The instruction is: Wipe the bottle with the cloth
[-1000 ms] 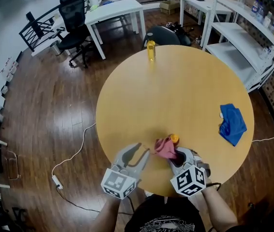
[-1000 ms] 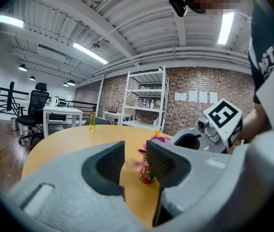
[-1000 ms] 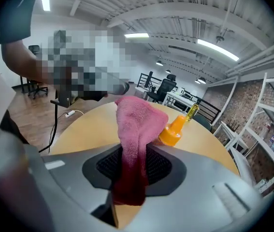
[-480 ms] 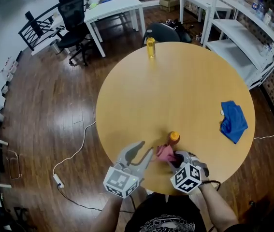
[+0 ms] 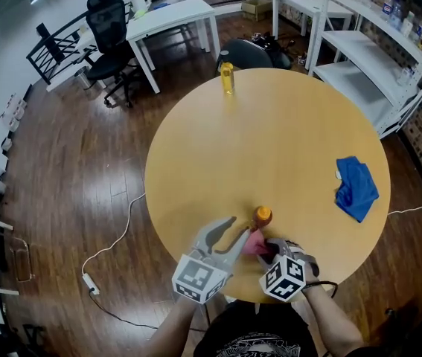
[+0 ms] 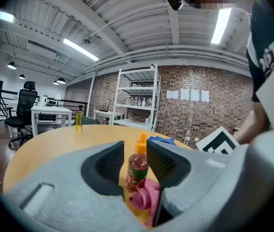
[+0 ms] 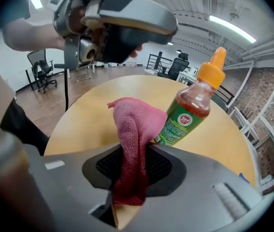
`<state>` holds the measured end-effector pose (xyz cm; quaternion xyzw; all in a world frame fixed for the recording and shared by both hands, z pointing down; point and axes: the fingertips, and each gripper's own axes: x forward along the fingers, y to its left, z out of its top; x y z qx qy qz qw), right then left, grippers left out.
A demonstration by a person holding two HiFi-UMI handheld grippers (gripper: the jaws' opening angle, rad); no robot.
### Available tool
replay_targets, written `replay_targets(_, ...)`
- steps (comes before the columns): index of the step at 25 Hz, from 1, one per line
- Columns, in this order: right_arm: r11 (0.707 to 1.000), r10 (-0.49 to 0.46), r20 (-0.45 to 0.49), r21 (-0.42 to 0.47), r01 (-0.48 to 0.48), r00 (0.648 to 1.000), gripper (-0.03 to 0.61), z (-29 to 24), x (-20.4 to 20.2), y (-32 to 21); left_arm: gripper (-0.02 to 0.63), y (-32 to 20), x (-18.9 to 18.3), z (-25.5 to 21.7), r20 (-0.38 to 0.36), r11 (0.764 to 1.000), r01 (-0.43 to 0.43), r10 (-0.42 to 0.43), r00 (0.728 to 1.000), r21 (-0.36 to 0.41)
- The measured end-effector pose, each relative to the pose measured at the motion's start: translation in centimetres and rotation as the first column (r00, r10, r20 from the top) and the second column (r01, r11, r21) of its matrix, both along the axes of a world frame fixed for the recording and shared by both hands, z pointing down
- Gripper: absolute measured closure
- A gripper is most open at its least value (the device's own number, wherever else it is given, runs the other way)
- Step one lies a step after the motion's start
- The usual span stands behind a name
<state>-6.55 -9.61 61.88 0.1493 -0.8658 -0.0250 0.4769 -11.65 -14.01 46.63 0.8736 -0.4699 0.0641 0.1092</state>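
Note:
A small sauce bottle (image 5: 262, 216) with an orange cap and a green label stands upright near the round table's near edge. My right gripper (image 5: 264, 245) is shut on a pink cloth (image 5: 253, 241), which hangs against the bottle's near side. In the right gripper view the cloth (image 7: 136, 129) rises out of the jaws beside the bottle (image 7: 190, 110). My left gripper (image 5: 230, 229) is open just left of the bottle. In the left gripper view the bottle (image 6: 137, 166) shows through the gap, ahead of the jaws, with the cloth (image 6: 146, 199) at its foot.
A yellow bottle (image 5: 227, 77) stands at the table's far edge. A blue cloth (image 5: 355, 187) lies at the right of the wooden table (image 5: 285, 132). White shelves (image 5: 367, 58) stand at the right, a white desk (image 5: 172, 17) and office chairs behind. A cable (image 5: 117, 236) runs over the floor.
The right gripper has sunk with the pink cloth, down the bottle's side towards the near edge, baring the orange cap. The left gripper has shifted right, closer to the bottle.

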Motion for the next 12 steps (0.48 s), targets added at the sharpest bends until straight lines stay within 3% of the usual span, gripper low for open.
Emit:
replay_targets(5,0.992,0.117,0.130,0.037,-0.122,0.985,0.466,-3.8,1.8,0.3,0.472,-1.1,1.1,0.3,0.003,1.000,-0.027,0.027,1.000,-0.007)
replay_targets(12,0.944,0.318,0.280,-0.006,-0.330,0.906,0.466,-7.3,6.4,-1.1,0.431,-2.4,3.6,2.4,0.031,0.996,-0.078,0.080,0.996,-0.047)
